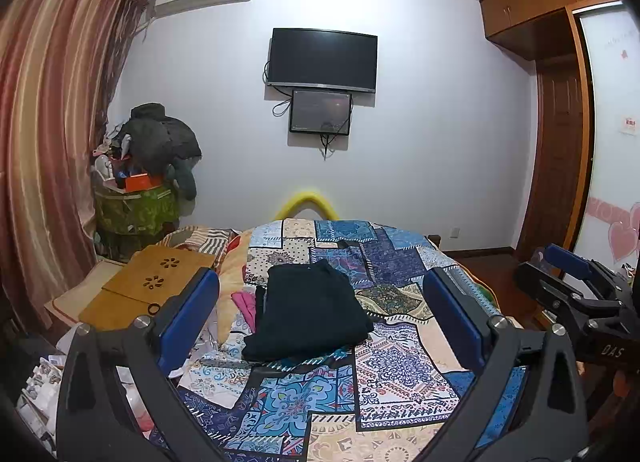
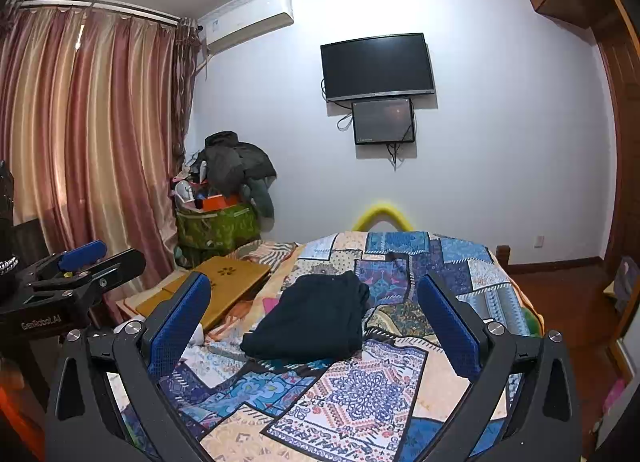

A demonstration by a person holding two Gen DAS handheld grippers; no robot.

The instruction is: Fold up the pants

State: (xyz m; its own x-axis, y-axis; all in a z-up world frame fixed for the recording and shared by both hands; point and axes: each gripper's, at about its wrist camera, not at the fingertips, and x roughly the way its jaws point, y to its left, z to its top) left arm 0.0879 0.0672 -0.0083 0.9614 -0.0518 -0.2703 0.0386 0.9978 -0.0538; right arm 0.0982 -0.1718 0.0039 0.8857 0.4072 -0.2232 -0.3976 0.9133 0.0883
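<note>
Dark navy pants (image 1: 308,310) (image 2: 316,318) lie folded into a compact rectangle on the patchwork bedspread (image 1: 400,366) (image 2: 360,386). My left gripper (image 1: 320,302) is held above the near end of the bed, open, its blue pads wide apart with nothing between them. My right gripper (image 2: 314,302) is likewise open and empty, raised short of the pants. Each gripper shows at the edge of the other's view: the right gripper (image 1: 576,286) at the right, the left gripper (image 2: 76,266) at the left. Neither touches the pants.
A wooden lap tray (image 1: 152,286) (image 2: 224,282) and pink cloth (image 1: 244,302) lie left of the pants. A heaped green bag (image 1: 136,206) stands by the curtains (image 2: 88,142). A television (image 1: 322,60) hangs on the far wall; a wardrobe (image 1: 560,122) stands at the right.
</note>
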